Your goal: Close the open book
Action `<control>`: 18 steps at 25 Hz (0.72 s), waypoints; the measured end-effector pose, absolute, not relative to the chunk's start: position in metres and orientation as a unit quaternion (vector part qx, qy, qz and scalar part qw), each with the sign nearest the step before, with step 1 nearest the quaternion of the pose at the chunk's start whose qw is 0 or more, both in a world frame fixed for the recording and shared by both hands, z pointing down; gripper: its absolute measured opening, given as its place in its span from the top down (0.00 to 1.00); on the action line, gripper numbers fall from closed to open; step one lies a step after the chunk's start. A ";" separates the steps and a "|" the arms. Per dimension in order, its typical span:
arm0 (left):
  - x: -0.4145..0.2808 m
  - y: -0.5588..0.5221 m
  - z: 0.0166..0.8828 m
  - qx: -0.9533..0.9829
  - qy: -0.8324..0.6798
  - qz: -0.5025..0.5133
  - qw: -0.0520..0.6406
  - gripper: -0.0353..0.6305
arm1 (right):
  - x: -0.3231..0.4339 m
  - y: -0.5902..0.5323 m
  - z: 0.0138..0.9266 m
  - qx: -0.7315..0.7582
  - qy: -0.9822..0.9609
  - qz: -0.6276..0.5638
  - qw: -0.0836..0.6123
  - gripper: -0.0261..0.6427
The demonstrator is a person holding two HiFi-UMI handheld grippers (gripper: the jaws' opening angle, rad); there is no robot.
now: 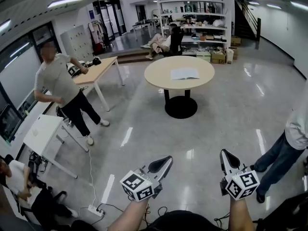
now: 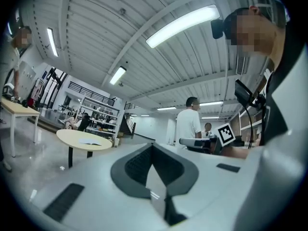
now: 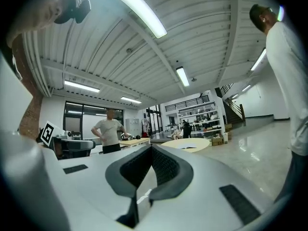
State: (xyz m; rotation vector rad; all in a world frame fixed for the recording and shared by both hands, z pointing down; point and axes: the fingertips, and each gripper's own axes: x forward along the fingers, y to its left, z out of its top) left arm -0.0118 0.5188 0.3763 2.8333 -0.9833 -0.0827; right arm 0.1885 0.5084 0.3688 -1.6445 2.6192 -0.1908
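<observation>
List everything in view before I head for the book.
open book: one, white pages, on the round table
round table: one, beige top, black pedestal, mid-floor
wooden table: one, light wood, left of the round table
white table: one, white, far left
standing person: one, grey shirt, by the wooden table
seated person: one, pale clothes, by the shelves
person in jeans: one, blue jeans, right edge
person in white top: one, white, lower-left corner
shelves: one unit, white, back wall
power strip: one, white, floor lower left
left gripper: one, white and grey, bottom centre, shut, empty
right gripper: one, white and grey, bottom right, shut, empty
</observation>
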 end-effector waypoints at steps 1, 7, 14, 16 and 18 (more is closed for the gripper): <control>-0.012 0.520 0.375 0.942 -0.326 -0.028 0.070 0.96 | 0.188 0.510 0.367 -0.530 0.845 -0.064 0.028 0.96; -0.027 0.517 0.375 0.942 -0.328 -0.023 0.068 0.96 | 0.173 0.506 0.363 -0.529 0.847 -0.051 0.028 0.96; -0.050 0.503 0.383 0.945 -0.319 -0.015 0.072 0.96 | 0.147 0.492 0.371 -0.534 0.843 -0.056 0.019 0.96; -0.057 0.494 0.389 0.946 -0.315 -0.015 0.074 0.96 | 0.140 0.486 0.375 -0.538 0.841 -0.055 0.017 0.96; -0.061 0.483 0.393 0.946 -0.314 -0.019 0.082 0.96 | 0.137 0.478 0.378 -0.541 0.839 -0.057 0.015 0.96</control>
